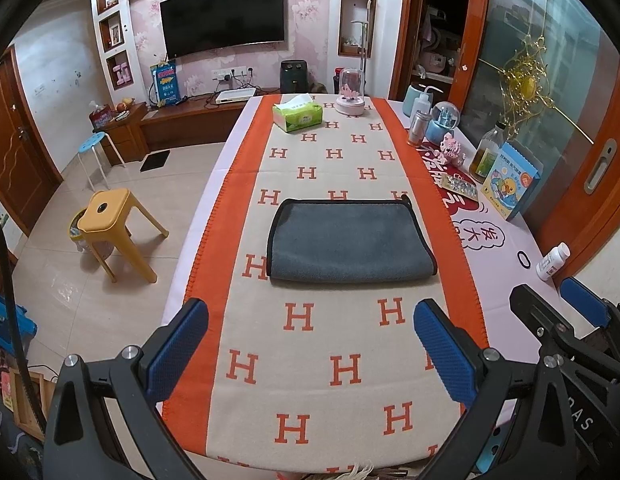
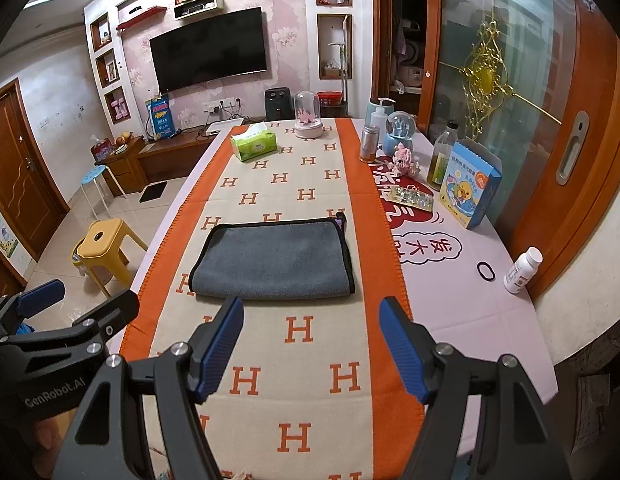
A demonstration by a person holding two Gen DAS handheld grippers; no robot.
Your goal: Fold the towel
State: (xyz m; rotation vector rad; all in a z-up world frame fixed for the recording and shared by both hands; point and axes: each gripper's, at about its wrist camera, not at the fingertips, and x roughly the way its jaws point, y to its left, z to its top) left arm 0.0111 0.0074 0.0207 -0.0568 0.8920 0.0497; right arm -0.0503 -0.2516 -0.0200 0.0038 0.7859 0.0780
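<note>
A grey towel (image 1: 350, 240) with black trim lies folded in half on the orange and beige H-patterned cloth (image 1: 334, 152); its folded edge faces me. It also shows in the right wrist view (image 2: 274, 260). My left gripper (image 1: 310, 320) is open and empty, held above the cloth short of the towel's near edge. My right gripper (image 2: 312, 320) is open and empty, also just short of the near edge. The right gripper also shows at the right of the left wrist view (image 1: 558, 300), and the left gripper at the left of the right wrist view (image 2: 82, 300).
A green tissue box (image 1: 298, 116) and a glass dome ornament (image 1: 350, 94) stand at the table's far end. Bottles, a snow globe, a blue carton (image 1: 510, 182) and a white pill bottle (image 1: 552, 261) line the right side. A yellow stool (image 1: 110, 228) stands on the floor at left.
</note>
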